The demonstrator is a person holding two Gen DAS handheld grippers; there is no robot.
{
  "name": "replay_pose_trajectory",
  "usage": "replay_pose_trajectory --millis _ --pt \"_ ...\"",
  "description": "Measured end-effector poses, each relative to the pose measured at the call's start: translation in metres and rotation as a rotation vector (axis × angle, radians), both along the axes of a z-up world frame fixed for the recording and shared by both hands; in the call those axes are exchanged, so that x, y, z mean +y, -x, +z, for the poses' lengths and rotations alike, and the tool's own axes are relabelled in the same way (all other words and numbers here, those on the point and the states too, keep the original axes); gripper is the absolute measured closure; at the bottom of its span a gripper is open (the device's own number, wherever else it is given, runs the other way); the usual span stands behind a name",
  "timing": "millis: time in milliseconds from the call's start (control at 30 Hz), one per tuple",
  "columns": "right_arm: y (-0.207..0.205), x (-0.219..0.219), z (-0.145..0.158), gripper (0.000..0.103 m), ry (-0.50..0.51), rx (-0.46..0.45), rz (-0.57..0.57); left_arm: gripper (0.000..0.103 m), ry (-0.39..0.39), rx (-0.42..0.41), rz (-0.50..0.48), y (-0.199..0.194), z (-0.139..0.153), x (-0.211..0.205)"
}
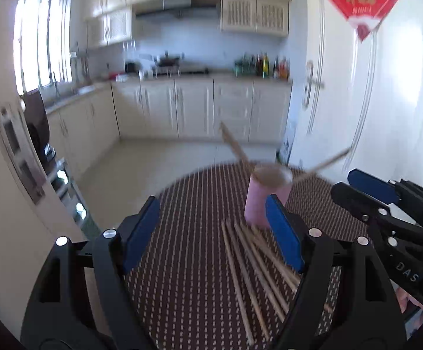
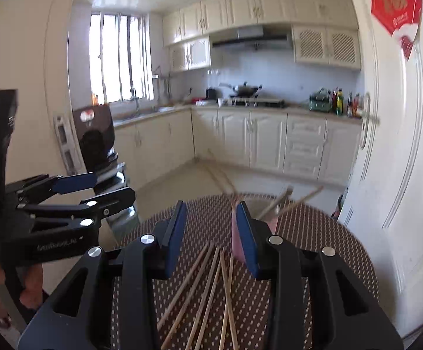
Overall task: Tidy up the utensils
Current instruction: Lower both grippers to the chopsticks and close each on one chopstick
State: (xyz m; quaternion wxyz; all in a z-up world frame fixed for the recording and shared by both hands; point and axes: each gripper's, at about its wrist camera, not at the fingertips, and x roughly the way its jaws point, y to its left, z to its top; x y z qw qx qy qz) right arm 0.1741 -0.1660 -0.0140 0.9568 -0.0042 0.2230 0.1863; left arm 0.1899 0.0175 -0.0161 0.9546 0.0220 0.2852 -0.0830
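- Both grippers, left gripper [image 1: 214, 233] and right gripper [image 2: 211, 239], are held spread apart, with nothing grasped.
- Loose chopsticks [image 1: 255, 268] are left scattered on the dotted mat [image 1: 188, 262], just before the pink cup [image 1: 262, 198].
- A few sticks [image 1: 234, 145] are already stood in the cup; most of the sorting is judged undone.

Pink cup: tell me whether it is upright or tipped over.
Upright. The pink cup stands on the table mat, mouth up, with chopsticks leaning out of it.

Blurry wok [image 2: 245, 89], red door hanging [image 1: 364, 0].
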Motion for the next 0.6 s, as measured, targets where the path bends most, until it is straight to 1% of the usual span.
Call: replay_pose_trajectory --millis 133,200,267,333,400,433,467,500,600 --pt "-0.01 0.002 -0.025 0.069 0.022 0.092 0.021 0.029 0.001 0.144 -0.003 -0.017 -0.031 0.004" --pt "-0.018 -0.001 -0.04 0.069 0.018 0.15 0.026 0.029 0.026 0.236 -0.018 -0.03 -0.051 0.005" --pt "-0.026 -0.004 -0.054 0.069 0.011 0.206 0.03 0.029 0.043 0.294 -0.027 -0.039 -0.066 0.004" --pt "-0.035 -0.007 -0.069 0.069 0.009 0.26 0.029 0.029 0.039 0.338 -0.02 -0.048 -0.082 0.003" --pt "-0.045 -0.009 -0.082 0.069 0.0 0.318 0.038 0.034 0.037 0.377 -0.016 -0.056 -0.095 0.001" --pt "-0.051 -0.009 -0.089 0.069 0.008 0.345 0.038 0.042 0.038 0.405 -0.02 -0.062 -0.104 0.0" --pt "-0.055 -0.008 -0.095 0.069 0.016 0.369 0.039 0.046 0.036 0.42 -0.022 -0.065 -0.108 -0.002" --pt "-0.059 -0.006 -0.099 0.069 0.019 0.379 0.04 0.046 0.039 0.442 -0.022 -0.07 -0.115 -0.003" --pt "-0.072 -0.001 -0.113 0.07 0.038 0.42 0.05 0.046 0.04 0.469 -0.012 -0.077 -0.128 -0.003"
